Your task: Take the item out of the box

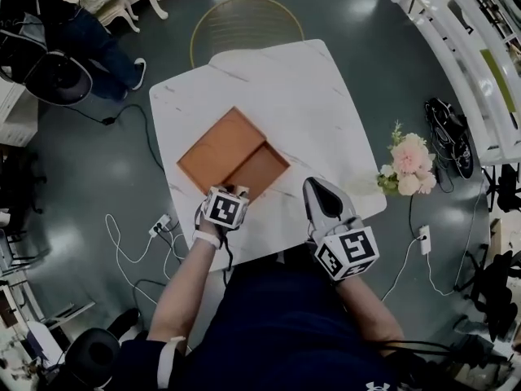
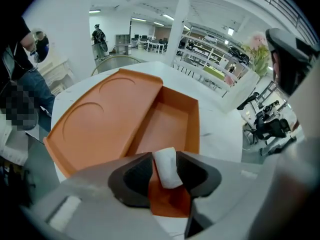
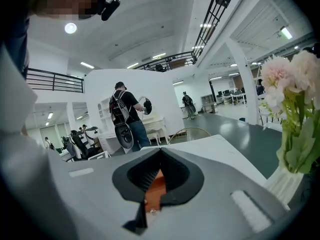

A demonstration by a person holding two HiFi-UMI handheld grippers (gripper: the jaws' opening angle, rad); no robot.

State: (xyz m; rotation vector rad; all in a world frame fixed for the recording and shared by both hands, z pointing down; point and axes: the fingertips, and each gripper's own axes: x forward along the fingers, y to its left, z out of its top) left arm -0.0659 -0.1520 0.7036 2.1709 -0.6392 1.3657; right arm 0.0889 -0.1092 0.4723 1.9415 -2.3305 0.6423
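An orange box (image 1: 260, 171) lies open on the white table (image 1: 277, 88), its lid (image 1: 221, 145) folded out to the left. My left gripper (image 1: 242, 191) points steeply down at the box's near end. In the left gripper view a small white roll, the item (image 2: 169, 171), rests on the orange floor of the box (image 2: 172, 119) between the jaws of the left gripper (image 2: 165, 160), which stand apart around it. To the right of the box, my right gripper (image 1: 315, 186) hovers over the table, shut and holding nothing. A strip of the orange box (image 3: 156, 189) shows below its tips (image 3: 160, 155).
A vase of pink flowers (image 1: 409, 163) stands at the table's right edge, close to the right gripper. A round gold chair (image 1: 244, 23) stands beyond the far edge. Cables and a power strip (image 1: 159, 225) lie on the floor at left. A person (image 3: 125, 114) stands in the background.
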